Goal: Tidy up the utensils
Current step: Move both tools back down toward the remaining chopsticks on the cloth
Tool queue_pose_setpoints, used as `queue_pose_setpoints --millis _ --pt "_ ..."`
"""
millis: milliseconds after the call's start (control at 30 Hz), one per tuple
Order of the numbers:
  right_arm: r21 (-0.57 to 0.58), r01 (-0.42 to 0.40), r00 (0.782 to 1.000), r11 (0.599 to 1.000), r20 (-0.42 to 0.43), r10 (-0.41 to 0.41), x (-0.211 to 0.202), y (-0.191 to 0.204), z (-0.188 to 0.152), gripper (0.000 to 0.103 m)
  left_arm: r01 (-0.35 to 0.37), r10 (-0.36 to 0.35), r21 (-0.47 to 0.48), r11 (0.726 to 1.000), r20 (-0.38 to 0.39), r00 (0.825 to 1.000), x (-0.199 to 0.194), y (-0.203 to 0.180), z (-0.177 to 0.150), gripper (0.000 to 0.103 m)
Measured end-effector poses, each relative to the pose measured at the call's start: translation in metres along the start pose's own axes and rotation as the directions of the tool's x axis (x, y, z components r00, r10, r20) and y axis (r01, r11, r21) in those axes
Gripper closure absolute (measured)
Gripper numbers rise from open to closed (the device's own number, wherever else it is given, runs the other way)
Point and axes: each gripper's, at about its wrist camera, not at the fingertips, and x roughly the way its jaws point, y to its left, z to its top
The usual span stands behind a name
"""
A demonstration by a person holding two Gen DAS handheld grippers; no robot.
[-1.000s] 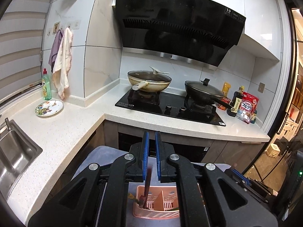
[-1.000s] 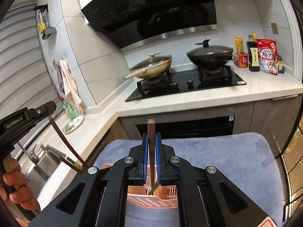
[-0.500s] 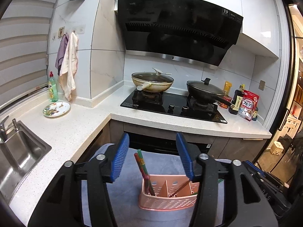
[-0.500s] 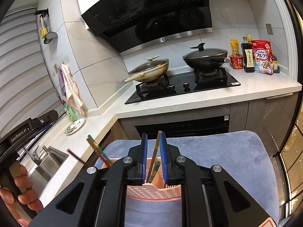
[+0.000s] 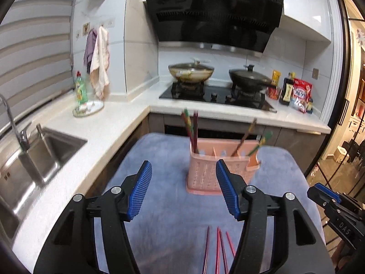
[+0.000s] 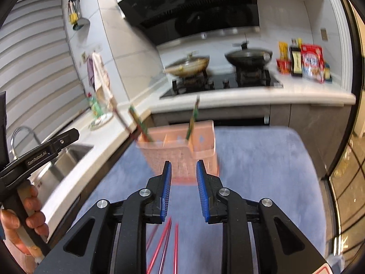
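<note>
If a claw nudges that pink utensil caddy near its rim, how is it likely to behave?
The pink caddy looks like thin perforated plastic holding only a few chopsticks, so it is probably light. It stands on a soft blue mat, so a high push may tip it rather than slide it. The chopsticks lean loosely and would likely rattle or shift.

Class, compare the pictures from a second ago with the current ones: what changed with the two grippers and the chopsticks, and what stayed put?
Both grippers let go: the left gripper and right gripper, shut on chopsticks before, are now open and drawn back. Those chopsticks now stand in the pink holder. The holder stayed on the blue mat; red chopsticks wait.
</note>
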Motion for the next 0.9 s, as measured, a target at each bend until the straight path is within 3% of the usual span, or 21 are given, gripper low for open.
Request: queue_pose_setpoints --millis 467,900 --pt "-0.054 0.051 0.981 0.997 -0.186 -0.061 -0.019 0.015 -0.131 0.08 -0.005 0.005 0.002 1.0 -0.203 0.979 -0.019 0.016 -0.123 0.047" --pt "-0.076 0.045 0.952 0.996 -0.298 -0.066 -0.009 0.029 -0.197 0.08 -0.001 -0.002 -0.008 1.0 -0.332 0.943 -0.017 0.023 -0.188 0.047"
